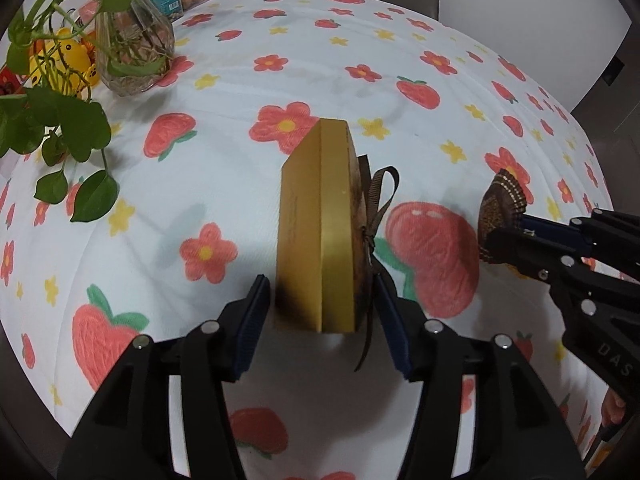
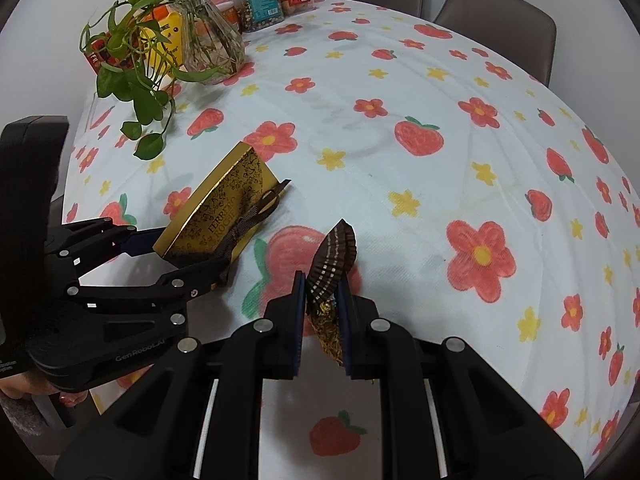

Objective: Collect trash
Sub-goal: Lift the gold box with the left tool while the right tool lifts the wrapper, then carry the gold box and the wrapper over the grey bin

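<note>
Left claw [image 1: 320, 300] spread around gold box [image 1: 316, 232], pads clear; right claw [image 2: 322, 300] pinching brown paper wrapper [image 2: 334, 258] over tabletop [image 2: 400, 160].

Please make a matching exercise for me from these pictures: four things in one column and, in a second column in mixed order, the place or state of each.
Things:
1. gold box
2. brown paper cup
3. glass vase
4. grey chairs

Places or states:
A. pinched in the shut right gripper
B. behind the far edge of the table
C. between the left gripper's fingers, standing on edge
D. holds green trailing leaves

Pairs: 1-C, 2-A, 3-D, 4-B
</note>
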Demonstrator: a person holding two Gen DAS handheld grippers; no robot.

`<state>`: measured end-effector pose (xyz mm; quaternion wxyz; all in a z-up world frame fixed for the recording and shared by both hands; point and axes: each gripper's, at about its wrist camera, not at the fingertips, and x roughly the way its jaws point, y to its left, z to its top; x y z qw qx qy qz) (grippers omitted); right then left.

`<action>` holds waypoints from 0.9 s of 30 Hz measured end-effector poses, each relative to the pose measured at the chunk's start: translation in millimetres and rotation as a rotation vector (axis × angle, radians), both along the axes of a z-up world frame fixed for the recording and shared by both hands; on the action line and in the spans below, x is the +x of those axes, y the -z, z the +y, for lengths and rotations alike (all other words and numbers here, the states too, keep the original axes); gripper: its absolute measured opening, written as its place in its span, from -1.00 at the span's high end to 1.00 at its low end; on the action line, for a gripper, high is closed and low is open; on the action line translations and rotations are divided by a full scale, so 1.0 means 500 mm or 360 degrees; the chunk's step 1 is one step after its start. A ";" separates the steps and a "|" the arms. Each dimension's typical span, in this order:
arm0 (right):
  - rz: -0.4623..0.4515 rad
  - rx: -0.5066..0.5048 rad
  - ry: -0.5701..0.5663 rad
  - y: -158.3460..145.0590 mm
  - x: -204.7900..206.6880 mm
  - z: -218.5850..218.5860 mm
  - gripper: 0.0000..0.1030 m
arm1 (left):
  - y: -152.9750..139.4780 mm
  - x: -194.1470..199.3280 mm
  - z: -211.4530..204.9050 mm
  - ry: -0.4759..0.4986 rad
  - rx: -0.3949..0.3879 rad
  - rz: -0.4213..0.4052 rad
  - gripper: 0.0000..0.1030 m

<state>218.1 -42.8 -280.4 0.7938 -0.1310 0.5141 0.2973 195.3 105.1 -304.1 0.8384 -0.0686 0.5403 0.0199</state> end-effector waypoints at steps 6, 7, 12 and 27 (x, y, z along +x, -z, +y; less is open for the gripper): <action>-0.0015 0.0003 0.0037 -0.009 0.005 -0.019 0.73 | 0.002 0.028 -0.010 0.0004 0.0070 -0.0021 -0.15; -0.0018 0.0004 0.0043 -0.010 0.005 -0.020 0.73 | 0.000 0.028 -0.011 -0.0001 0.0080 -0.0026 0.02; -0.0032 0.0010 0.0081 -0.018 -0.001 -0.040 0.73 | -0.012 0.013 -0.017 0.0006 0.0010 -0.0047 0.04; -0.0097 0.0035 0.0415 -0.051 -0.077 -0.228 0.72 | -0.076 -0.069 -0.226 0.0381 -0.0015 -0.0139 0.04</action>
